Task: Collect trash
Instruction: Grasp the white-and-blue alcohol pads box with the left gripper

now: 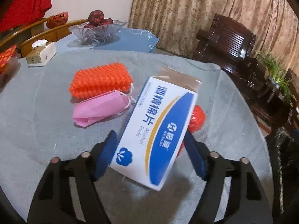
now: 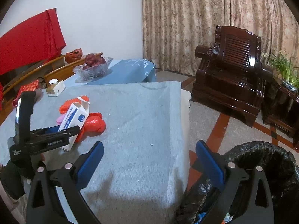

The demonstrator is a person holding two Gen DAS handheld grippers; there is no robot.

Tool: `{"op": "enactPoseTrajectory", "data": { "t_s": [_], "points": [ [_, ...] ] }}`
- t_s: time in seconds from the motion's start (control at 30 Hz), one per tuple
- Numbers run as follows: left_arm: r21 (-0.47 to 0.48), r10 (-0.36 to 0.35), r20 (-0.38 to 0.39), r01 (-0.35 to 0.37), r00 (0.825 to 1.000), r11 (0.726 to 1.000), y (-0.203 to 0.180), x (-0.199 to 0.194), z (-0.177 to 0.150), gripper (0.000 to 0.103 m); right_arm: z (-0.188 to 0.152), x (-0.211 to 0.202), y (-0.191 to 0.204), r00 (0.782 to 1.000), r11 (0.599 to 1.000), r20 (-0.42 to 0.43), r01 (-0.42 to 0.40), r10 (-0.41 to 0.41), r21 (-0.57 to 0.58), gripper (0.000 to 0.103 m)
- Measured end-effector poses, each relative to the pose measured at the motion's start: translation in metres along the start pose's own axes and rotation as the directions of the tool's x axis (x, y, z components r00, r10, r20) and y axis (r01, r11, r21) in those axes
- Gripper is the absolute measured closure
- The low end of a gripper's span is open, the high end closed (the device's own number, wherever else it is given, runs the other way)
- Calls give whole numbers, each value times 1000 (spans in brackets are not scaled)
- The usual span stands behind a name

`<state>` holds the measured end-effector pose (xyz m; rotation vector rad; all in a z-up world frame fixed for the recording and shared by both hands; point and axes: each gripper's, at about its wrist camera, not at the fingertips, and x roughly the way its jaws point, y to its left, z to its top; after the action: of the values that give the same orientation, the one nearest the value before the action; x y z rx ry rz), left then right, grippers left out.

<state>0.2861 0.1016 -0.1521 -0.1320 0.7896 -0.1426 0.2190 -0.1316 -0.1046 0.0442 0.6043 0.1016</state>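
Box (image 1: 155,128): white and blue alcohol-pad carton, pinched near its lower end by the left tool (image 1: 149,149), blue pads (image 1: 107,154) pressed on both long sides; far flap open
Box position: tilted, lifted over the desk (image 1: 37,130), lower corner close to the cloth, contact impossible to tell; just right of the mask (image 1: 100,108)
Box handling: thin card, judged light and probably near empty; walls likely to buckle under a hard squeeze; glossy print possibly slick, so best held across the narrow width near the middle, open flap kept upward
Mask: pink, folded, flat on the cloth just left of the box; soft and limp, best taken at a folded edge or ear loop
Net (image 1: 101,81): orange foam sleeve beyond the mask, left of the box; springy, light, easy to pinch anywhere
Bag (image 2: 94,124): crumpled red plastic, right of the box and partly behind it; crushable, likely slippery, best gripped on a bunched fold
Right tool (image 2: 149,165): spread wide, holding nothing, hovering at the desk edge well right of the box
Bin (image 2: 269,160): black-lined, on the floor off the desk, far right of the box; likely drop point
Risk: carton slipping or pivoting in the pinch on the way over
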Motion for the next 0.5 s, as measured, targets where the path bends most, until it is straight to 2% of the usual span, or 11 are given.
{"op": "enactPoseTrajectory", "data": {
  "t_s": [0.03,0.27,0.5],
  "points": [
    [2,3,3,-3,1000,1000,-2,-2,-1,44,0,0,1,1000,1000,1,-1,1,1,6],
    [-2,26,55,-26,998,1000,-1,-24,-3,47,3,8,11,1000,1000,1,-15,15,-13,6],
    [-42,121,120,-117,985,992,18,-64,-11,47,12,21,30,998,998,-18,-55,55,-12,6]
  ]
}}
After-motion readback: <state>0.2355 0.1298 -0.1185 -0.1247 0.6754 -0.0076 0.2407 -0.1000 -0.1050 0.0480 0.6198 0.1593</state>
